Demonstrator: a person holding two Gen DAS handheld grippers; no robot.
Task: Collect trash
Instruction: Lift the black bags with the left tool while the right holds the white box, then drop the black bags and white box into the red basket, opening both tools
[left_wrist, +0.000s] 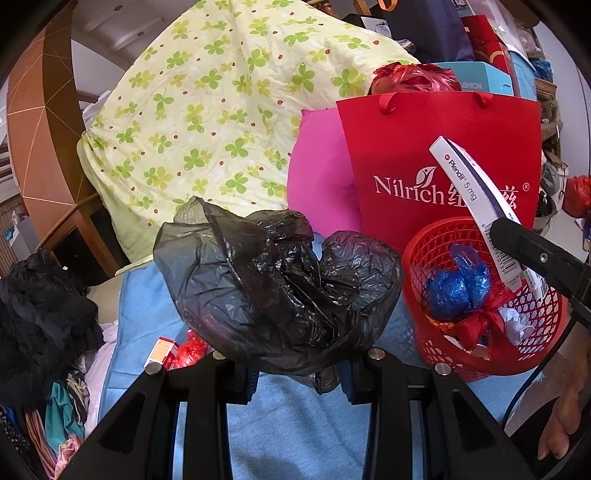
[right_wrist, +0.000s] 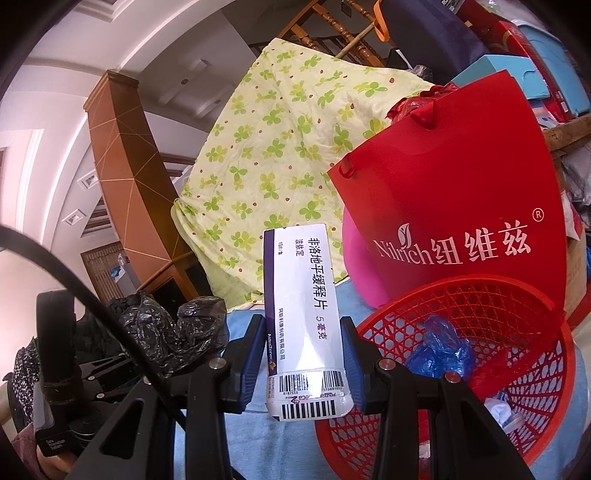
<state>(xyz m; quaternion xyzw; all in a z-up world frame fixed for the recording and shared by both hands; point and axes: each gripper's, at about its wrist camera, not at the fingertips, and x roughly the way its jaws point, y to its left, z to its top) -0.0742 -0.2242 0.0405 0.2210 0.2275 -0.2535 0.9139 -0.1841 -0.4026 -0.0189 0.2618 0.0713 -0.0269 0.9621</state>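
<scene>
My left gripper (left_wrist: 299, 363) is shut on a crumpled black plastic bag (left_wrist: 273, 288), held above a blue cloth (left_wrist: 295, 424). My right gripper (right_wrist: 304, 354) is shut on a white and purple medicine box (right_wrist: 301, 314), held upright just left of the red mesh basket (right_wrist: 517, 369). In the left wrist view the box (left_wrist: 476, 199) sits over the basket (left_wrist: 480, 306), gripped by the right gripper's finger (left_wrist: 532, 254). The basket holds a blue plastic wad (left_wrist: 458, 280), red wrapping and white scraps.
A red Nilrich paper bag (left_wrist: 443, 155) and a pink cushion (left_wrist: 321, 177) stand behind the basket. A clover-print quilt (left_wrist: 221, 110) is piled at the back. A small orange box (left_wrist: 160, 350) and red wrapper lie on the blue cloth. Dark clothes (left_wrist: 40, 314) heap at left.
</scene>
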